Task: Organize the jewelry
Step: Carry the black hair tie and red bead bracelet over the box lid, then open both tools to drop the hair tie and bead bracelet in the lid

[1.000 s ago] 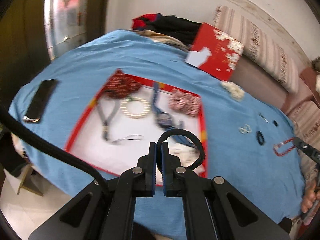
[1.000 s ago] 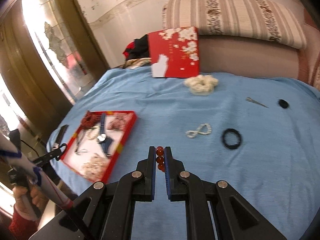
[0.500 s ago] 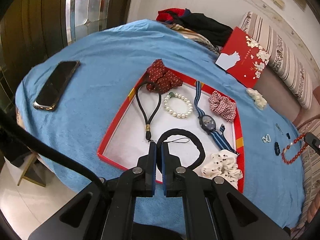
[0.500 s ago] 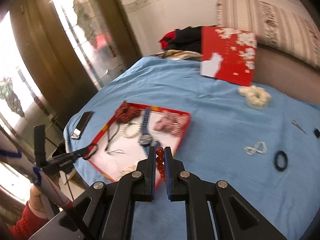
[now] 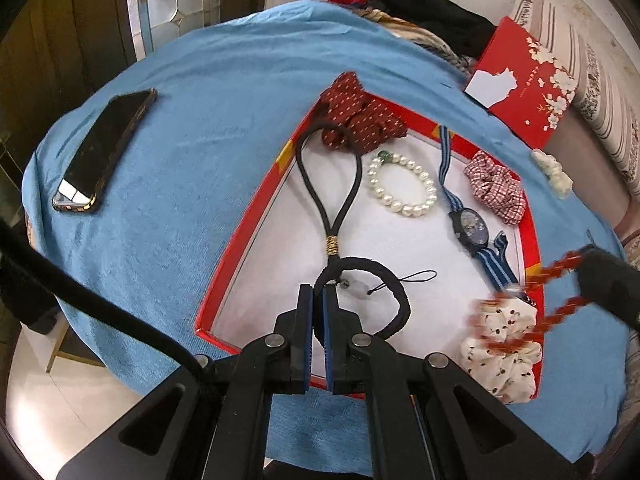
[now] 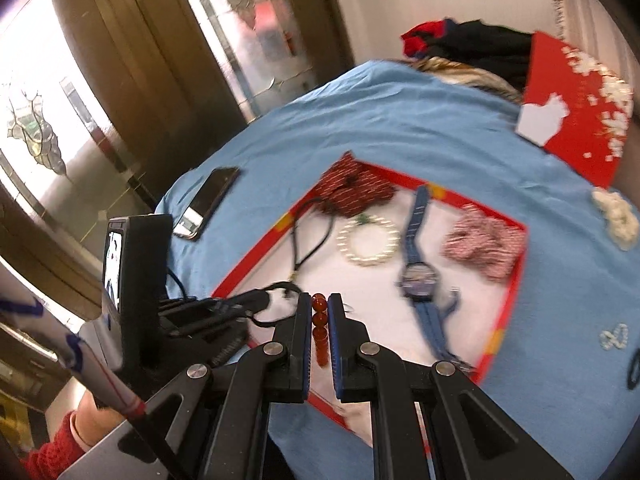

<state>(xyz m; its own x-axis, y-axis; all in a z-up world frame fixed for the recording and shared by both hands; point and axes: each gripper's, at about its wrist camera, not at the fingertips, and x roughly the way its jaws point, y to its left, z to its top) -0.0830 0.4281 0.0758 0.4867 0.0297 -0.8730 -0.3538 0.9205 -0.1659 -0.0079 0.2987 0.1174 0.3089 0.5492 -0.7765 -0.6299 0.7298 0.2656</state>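
A red-rimmed white tray [image 5: 248, 236] lies on the blue cloth and holds scrunchies, a pearl bracelet [image 5: 402, 188], a watch [image 5: 472, 228] and a black cord [image 5: 328, 196]. My left gripper [image 5: 318, 292] is shut on a black hair tie [image 5: 384, 280] just over the tray's near part. My right gripper [image 6: 320, 300] is shut on a red bead bracelet [image 6: 319, 320] above the tray [image 6: 508, 292]. In the left wrist view that bracelet [image 5: 548, 304] hangs blurred over the tray's right edge, by the white dotted scrunchie [image 5: 504, 352].
A black phone [image 5: 104, 148] lies on the cloth left of the tray. A red box lid [image 5: 524, 80] leans at the back by dark clothes. A white scrunchie [image 6: 618, 216], a small pearl loop [image 6: 614, 338] and a black ring [image 6: 634, 376] lie right of the tray.
My right gripper has swung left with the red bead bracelet, from over the bare cloth to above the tray. My left gripper has come closer over the tray with the hair tie.
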